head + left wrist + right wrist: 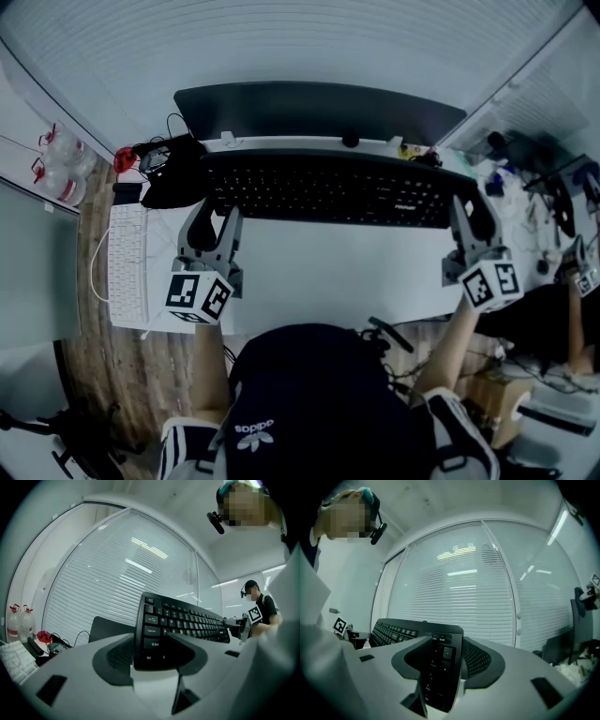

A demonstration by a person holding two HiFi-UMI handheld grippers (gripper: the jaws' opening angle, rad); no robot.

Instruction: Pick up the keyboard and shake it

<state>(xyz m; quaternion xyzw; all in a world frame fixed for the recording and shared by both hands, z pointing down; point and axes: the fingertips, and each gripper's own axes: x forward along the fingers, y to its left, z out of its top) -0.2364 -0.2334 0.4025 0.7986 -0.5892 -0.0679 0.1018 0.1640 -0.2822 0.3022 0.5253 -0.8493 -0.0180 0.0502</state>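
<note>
Firmly pinched at both ends and stretched across just in front of the monitor (319,108): black keyboard (328,192), keys turned up toward the person, long side parallel to the monitor. Clamped at its left end, down by the corner keys, in the left gripper (150,644), one jaw pressed on the key face and the other on the back. Clamped likewise at its right end, over the number pad, in the right gripper (450,665), jaws closed on front and back. Hard to tell whether clear of the white desk (328,272) in front of the monitor or resting an edge on it. Left of the monitor, lying end-on along the desk's side, a white keyboard (128,262). By the monitor's left corner, a tangle of dark cables (169,164) with something red among them. Farther left of the monitor, two clear bottles (58,159) with red tops. Well to the right of the monitor, a second person (255,604) with another marker cube.
</note>
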